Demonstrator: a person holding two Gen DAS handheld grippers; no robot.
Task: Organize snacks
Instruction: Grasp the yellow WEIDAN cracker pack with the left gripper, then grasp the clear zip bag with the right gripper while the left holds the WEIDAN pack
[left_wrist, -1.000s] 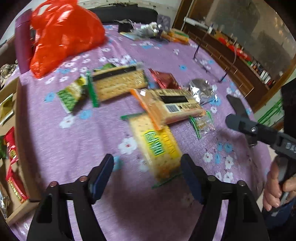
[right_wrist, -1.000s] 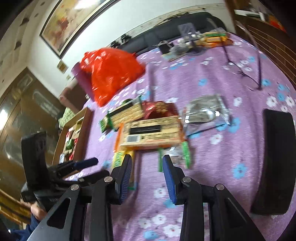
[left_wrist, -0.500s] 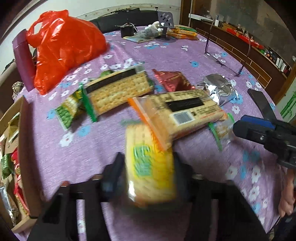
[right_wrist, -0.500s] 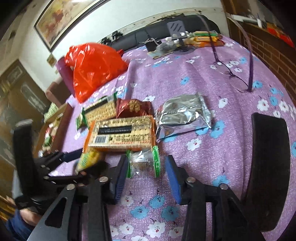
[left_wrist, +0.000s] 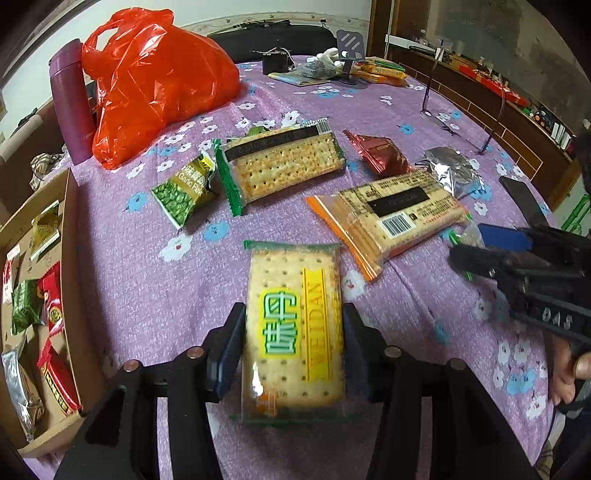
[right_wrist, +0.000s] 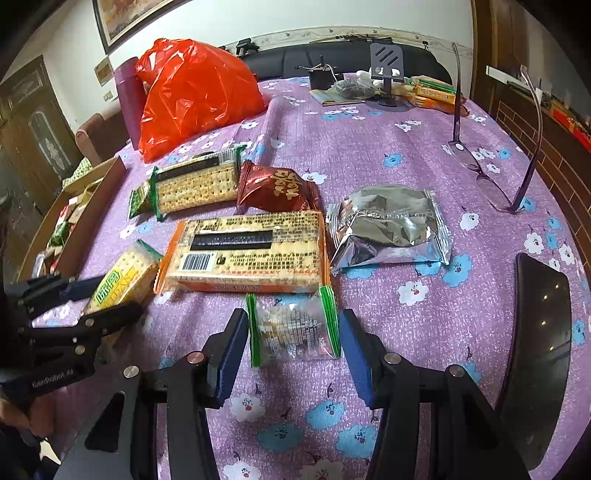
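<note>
My left gripper (left_wrist: 293, 343) is shut on a yellow-green cracker pack (left_wrist: 293, 325), which also shows in the right wrist view (right_wrist: 120, 278). My right gripper (right_wrist: 293, 343) is open, its pads on either side of a small clear green-edged snack packet (right_wrist: 293, 328) on the purple tablecloth. Beyond lie an orange-edged cracker pack (right_wrist: 245, 253), a green-edged cracker pack (left_wrist: 280, 166), a green pea packet (left_wrist: 183, 190), a red packet (right_wrist: 277, 188) and a silver packet (right_wrist: 389, 225). A cardboard box (left_wrist: 70, 236) with sorted snacks sits at the left.
A red plastic bag (left_wrist: 155, 77) and a purple flask (left_wrist: 70, 99) stand at the back left. Glasses (right_wrist: 491, 177) and a black phone (right_wrist: 535, 347) lie at the right. A phone stand (right_wrist: 386, 70) and more packs sit at the far edge.
My left gripper moved forward and closed on the yellow-green cracker pack. My right gripper moved up around the small clear packet and stays open.
</note>
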